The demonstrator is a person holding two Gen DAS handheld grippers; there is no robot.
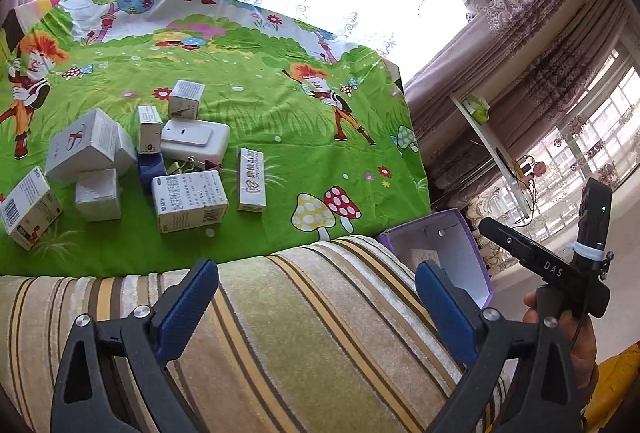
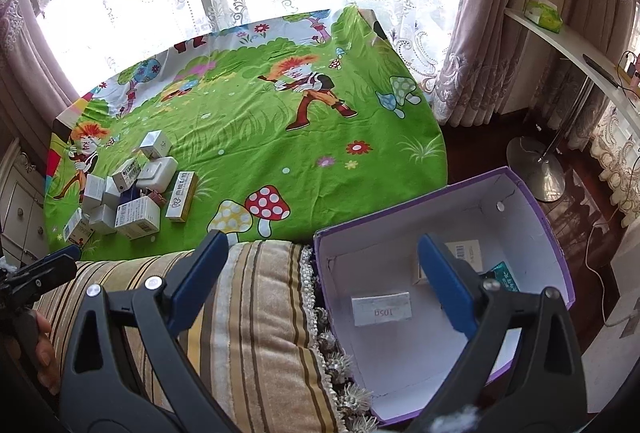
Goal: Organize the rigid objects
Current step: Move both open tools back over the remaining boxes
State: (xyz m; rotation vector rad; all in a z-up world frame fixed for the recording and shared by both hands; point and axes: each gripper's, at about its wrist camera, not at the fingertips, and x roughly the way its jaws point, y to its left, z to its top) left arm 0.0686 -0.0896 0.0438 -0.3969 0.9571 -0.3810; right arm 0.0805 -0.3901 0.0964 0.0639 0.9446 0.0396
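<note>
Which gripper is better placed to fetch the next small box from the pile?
Left, probably. The pile of small boxes lies toward the left gripper, which is open and empty. The right gripper, also open, hangs by the purple box.

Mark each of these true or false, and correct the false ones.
1. Both claws are open and hold nothing. True: the left claw and the right claw gape over the striped beige cushion.
2. The purple cardboard box with the white inside is empty. False: a white paper label and a few small packages lie in it.
3. The small white cartons are clustered on the green cartoon-print cloth. True.
4. The purple box sits in the middle of the green cloth. False: it stands off the cloth, beside the cushion.
5. The right claw hangs nearer the purple box than the left claw does. True.
</note>
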